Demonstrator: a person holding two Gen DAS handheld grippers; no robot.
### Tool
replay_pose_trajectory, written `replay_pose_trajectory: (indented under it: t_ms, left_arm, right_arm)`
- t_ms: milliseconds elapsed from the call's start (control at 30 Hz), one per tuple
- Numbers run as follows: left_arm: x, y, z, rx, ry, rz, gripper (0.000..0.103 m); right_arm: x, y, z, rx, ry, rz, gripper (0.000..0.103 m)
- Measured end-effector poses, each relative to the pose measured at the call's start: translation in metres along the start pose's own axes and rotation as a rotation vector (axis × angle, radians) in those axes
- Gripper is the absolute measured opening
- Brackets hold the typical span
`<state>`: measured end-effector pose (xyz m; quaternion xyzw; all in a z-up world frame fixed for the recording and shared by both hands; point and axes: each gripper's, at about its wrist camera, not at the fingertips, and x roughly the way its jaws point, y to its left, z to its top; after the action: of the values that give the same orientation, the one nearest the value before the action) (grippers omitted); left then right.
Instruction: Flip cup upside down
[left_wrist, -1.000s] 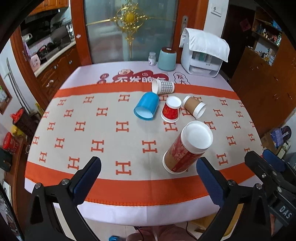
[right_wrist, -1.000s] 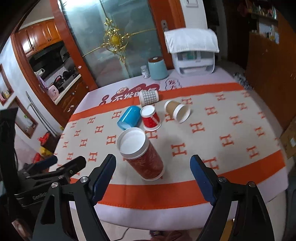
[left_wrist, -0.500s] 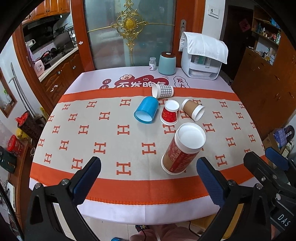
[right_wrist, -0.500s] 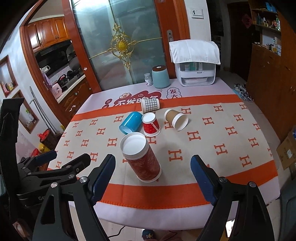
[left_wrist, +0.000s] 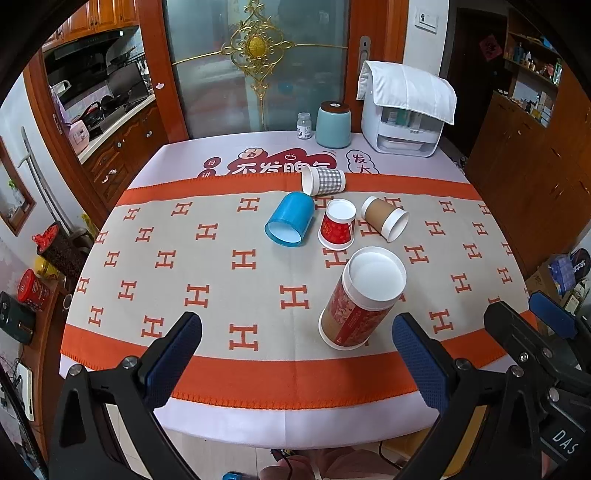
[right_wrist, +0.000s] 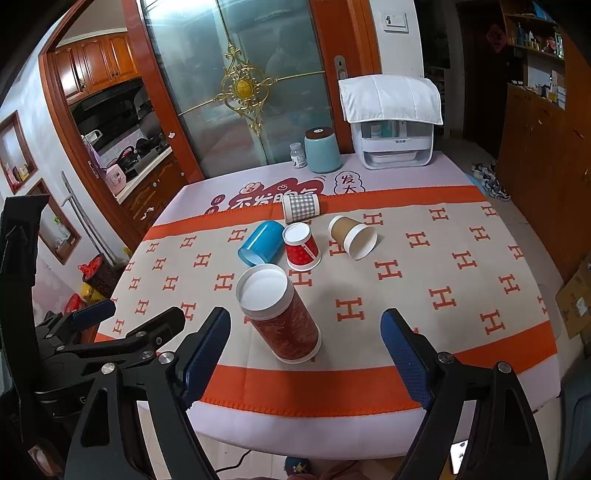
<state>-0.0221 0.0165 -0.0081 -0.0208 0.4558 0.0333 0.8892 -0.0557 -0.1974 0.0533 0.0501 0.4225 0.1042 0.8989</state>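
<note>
Just ahead of the right gripper (right_wrist: 306, 345), whose jaws gape wide and empty like the left gripper's (left_wrist: 296, 345), the tall red cup (right_wrist: 282, 315) stands upside down on the table (right_wrist: 461, 280). Light, crushable paper: hold mid-wall, gently.

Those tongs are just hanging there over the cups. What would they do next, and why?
Probably reach the right tongs toward the brown cup. It lies on its side, while the tall cup and red cup already stand mouth down, and both tongs are open and empty.
</note>
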Motion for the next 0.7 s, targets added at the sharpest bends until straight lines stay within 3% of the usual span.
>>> replay_pose_trajectory:
  t_ms: [700]
  left_arm:
    - [0.0049, -0.0044, 0.0104, -0.004, 0.006, 0.009, 0.102]
  right_arm:
    - [0.0042, -0.0020, 0.0103, -0.004, -0.004, 0.002, 0.085]
